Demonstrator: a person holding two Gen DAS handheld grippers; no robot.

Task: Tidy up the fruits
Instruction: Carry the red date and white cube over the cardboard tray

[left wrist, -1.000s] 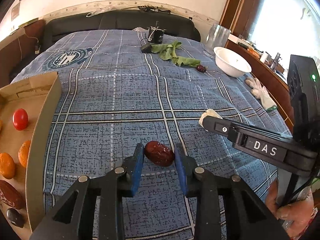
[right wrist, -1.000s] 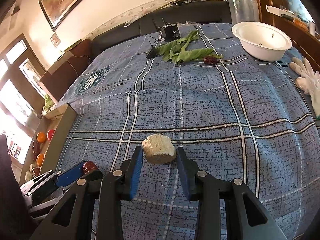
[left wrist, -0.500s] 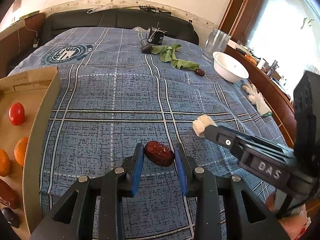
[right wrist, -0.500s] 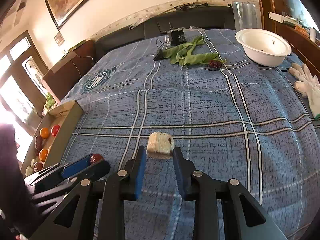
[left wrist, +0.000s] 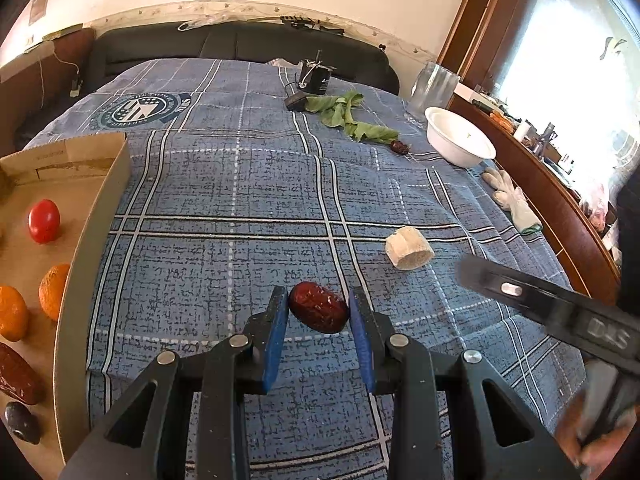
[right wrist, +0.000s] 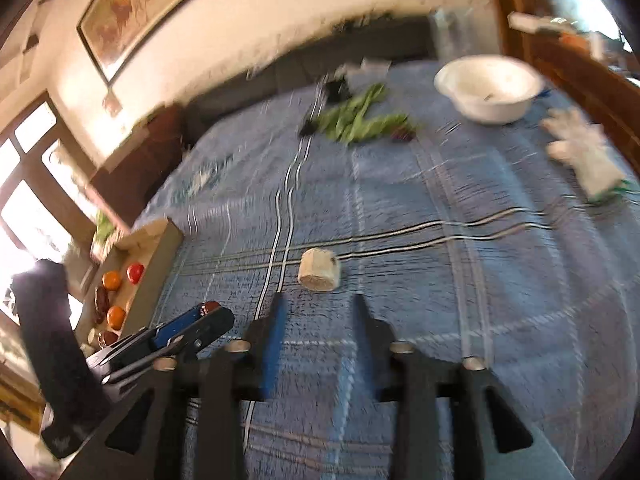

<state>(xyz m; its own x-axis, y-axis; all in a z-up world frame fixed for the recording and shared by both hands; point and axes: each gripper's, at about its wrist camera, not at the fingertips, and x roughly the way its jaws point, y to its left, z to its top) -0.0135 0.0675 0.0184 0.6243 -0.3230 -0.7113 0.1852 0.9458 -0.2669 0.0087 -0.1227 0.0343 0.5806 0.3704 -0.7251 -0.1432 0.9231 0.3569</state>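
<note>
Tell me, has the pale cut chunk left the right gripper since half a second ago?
Yes. The pale chunk now lies on the blue blanket, ahead of the right gripper, whose jaws have just been opening with nothing between them.

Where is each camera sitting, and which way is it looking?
Left wrist view: rides on the left hand-held gripper, looking down across the bed at the red date it pinches; the person's hand shows bottom right.
Right wrist view: rides on the right hand-held gripper, looking down at the pale chunk lying loose beyond its open jaws.
Both share the cardboard tray, white bowl and each other's gripper.
</note>
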